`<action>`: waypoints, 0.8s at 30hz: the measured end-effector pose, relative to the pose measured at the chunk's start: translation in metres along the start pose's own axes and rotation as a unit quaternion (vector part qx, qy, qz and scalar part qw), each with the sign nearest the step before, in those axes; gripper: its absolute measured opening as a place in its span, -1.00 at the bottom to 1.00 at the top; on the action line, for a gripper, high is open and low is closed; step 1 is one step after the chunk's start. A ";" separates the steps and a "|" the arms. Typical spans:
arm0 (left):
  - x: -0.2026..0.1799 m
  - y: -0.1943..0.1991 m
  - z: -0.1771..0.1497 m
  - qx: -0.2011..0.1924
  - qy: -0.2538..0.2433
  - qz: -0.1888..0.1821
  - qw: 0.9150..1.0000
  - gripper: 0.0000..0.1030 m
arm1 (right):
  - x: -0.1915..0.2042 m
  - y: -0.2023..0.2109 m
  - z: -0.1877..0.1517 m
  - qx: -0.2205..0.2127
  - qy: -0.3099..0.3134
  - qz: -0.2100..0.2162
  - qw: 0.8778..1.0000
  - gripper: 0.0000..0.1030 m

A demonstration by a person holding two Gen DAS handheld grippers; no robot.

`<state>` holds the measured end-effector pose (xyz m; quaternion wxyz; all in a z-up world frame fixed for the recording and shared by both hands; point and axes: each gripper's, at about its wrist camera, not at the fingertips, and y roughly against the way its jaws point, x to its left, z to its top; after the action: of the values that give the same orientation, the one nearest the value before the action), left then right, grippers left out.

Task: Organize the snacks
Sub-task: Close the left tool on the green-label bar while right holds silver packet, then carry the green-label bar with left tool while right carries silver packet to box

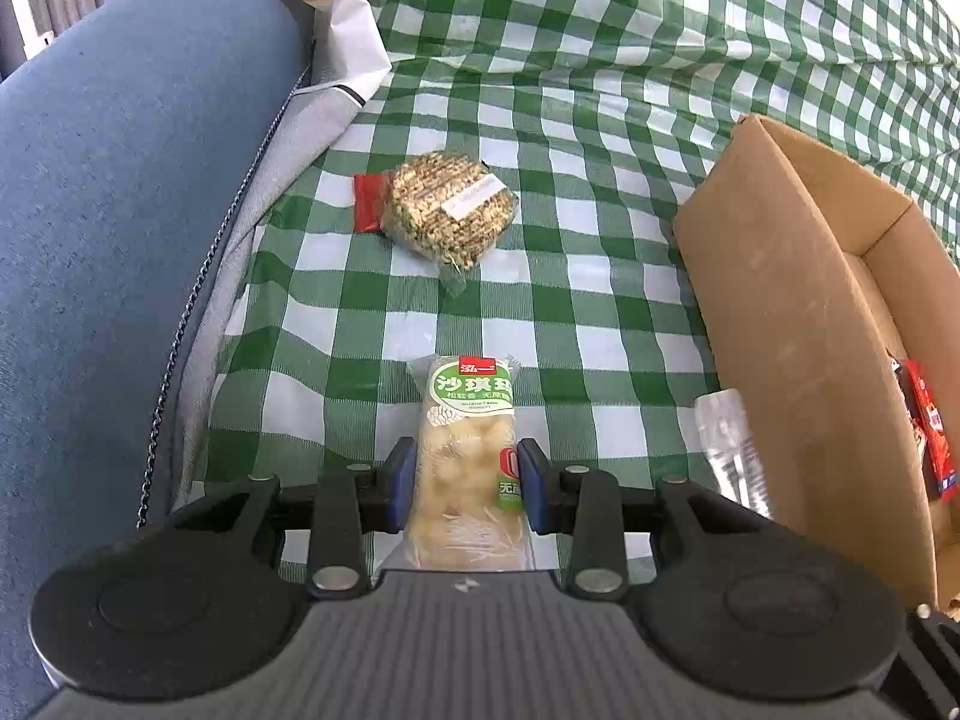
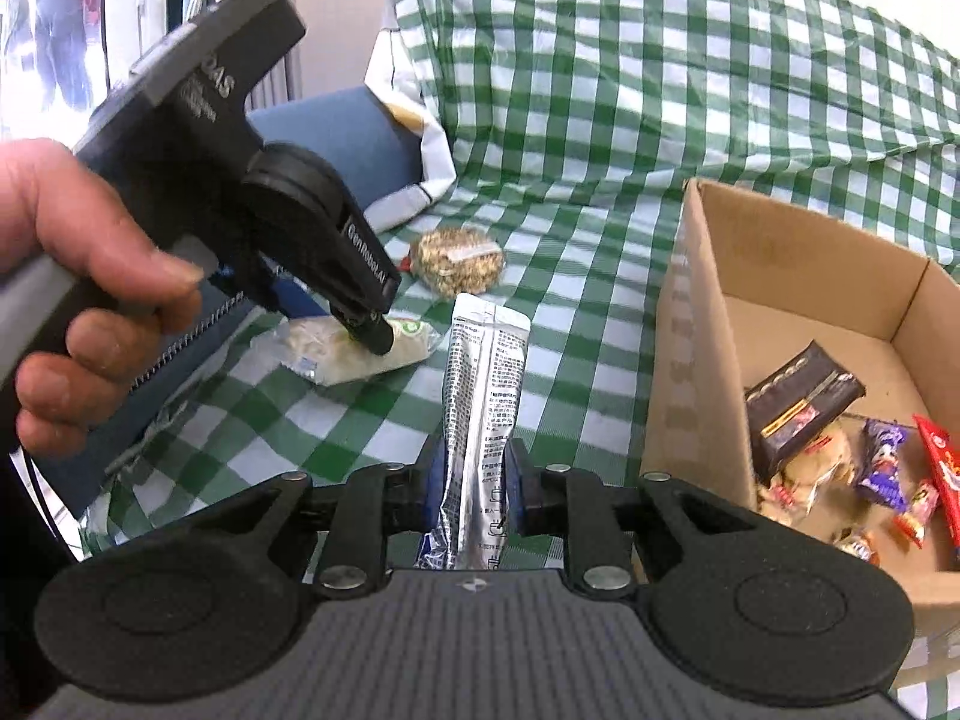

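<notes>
Snacks in both grips: left gripper [image 1: 467, 486] clamps the sachima pack [image 1: 467, 450] at lower centre, right gripper [image 2: 474, 495] pinches a silver sachet [image 2: 480, 396]; each should clear the cardboard box [image 2: 690, 330] wall at right before release.

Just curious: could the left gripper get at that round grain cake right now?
Probably not yet: the left gripper is shut on the sachima pack. The cloth between it and the grain cake is bare.

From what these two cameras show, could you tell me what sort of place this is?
Probably a home or office lounge: a blue upholstered sofa is draped with a green checked cloth, and wrapped snacks are being sorted into a cardboard box on it.
</notes>
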<state>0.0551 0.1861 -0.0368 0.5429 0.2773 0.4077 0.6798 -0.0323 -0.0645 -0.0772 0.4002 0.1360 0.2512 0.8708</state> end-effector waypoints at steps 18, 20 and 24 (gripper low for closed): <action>0.001 0.018 0.007 -0.057 0.024 -0.012 0.998 -0.23 | -0.021 0.038 0.037 -0.075 -0.020 -0.005 0.997 -0.57; 0.000 0.022 0.010 -0.071 0.030 -0.017 0.997 -0.23 | -0.032 0.047 0.048 -0.093 -0.023 -0.010 0.995 -0.57; -0.005 0.031 0.013 -0.097 0.035 -0.029 0.994 -0.23 | -0.065 0.062 0.072 -0.125 -0.043 -0.026 0.991 -0.57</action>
<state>0.0518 0.1822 -0.0035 0.5720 0.1877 0.3662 0.7096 0.0019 -0.1245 0.0150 0.4471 0.1155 0.1269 0.8779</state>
